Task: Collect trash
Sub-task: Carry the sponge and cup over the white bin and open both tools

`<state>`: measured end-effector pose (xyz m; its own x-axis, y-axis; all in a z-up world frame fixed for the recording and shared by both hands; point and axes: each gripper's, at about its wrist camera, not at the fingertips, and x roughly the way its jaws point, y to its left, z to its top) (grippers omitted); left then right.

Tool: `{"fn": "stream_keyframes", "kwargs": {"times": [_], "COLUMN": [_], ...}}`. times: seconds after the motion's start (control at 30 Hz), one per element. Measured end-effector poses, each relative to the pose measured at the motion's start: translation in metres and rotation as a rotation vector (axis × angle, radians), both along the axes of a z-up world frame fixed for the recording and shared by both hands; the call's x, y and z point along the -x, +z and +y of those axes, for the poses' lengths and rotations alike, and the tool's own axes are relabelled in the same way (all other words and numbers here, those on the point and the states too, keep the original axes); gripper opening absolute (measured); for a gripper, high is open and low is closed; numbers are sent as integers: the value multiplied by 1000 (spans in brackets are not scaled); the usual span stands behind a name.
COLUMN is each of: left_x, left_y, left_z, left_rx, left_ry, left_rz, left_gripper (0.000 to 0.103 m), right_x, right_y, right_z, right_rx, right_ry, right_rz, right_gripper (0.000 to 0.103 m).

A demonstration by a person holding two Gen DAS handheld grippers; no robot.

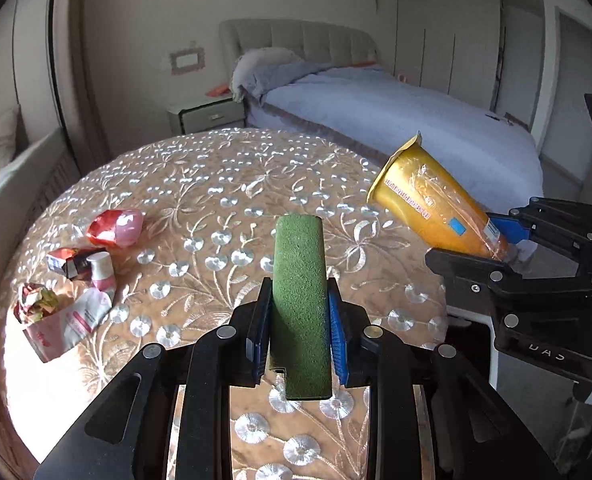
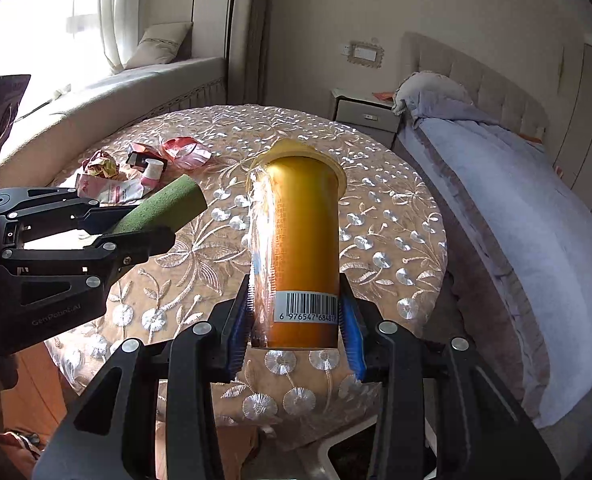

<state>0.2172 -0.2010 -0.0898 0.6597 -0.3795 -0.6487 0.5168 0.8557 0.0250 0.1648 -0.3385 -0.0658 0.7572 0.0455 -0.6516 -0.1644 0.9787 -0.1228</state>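
Both claws loaded above the round table.
Left gripper (image 1: pixel 299 316) pinching green sponge (image 1: pixel 300 304); right gripper (image 2: pixel 298 320) clamping gold cup (image 2: pixel 300 248); wrappers (image 1: pixel 71 280) heaped near table's (image 1: pixel 235 184) left edge.

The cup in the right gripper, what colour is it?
Golden orange cup, with a white barcode label; clearest in the right wrist view.

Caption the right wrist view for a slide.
Right tongs grip a gold cup above the embroidered table.
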Motion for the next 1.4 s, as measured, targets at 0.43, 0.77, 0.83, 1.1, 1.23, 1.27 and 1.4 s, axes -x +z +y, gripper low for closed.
{"fn": "stream_keyframes", "kwargs": {"times": [0.43,0.77,0.83,1.1,1.23,1.27,1.4], "left_x": [54,81,83,79,76,75,71], "left_y": [-30,-85,-100,-161,-191,-197,-224], "left_z": [-100,-180,-196,-244,-262,-266,-277], "left_rx": [-71,-175,-207,-313,-371,-383,-423], "left_ry": [-266,-484,-525,-655,-704,-715,-747], "left_rz": [33,105,119,172,195,200,236], "left_gripper": [25,25,25,25,25,25,25], "right_x": [77,108,109,108,102,101,97], "right_y": [-31,-69,-82,-145,-184,-191,-220], "right_z": [-84,-139,-149,-179,-190,-192,-199], "right_rx": [-18,23,47,88,94,92,85], "right_ry": [-214,-310,-322,-284,-254,-247,-209], "right_rz": [64,126,153,267,348,363,433], "right_gripper": [41,41,41,41,41,41,41]}}
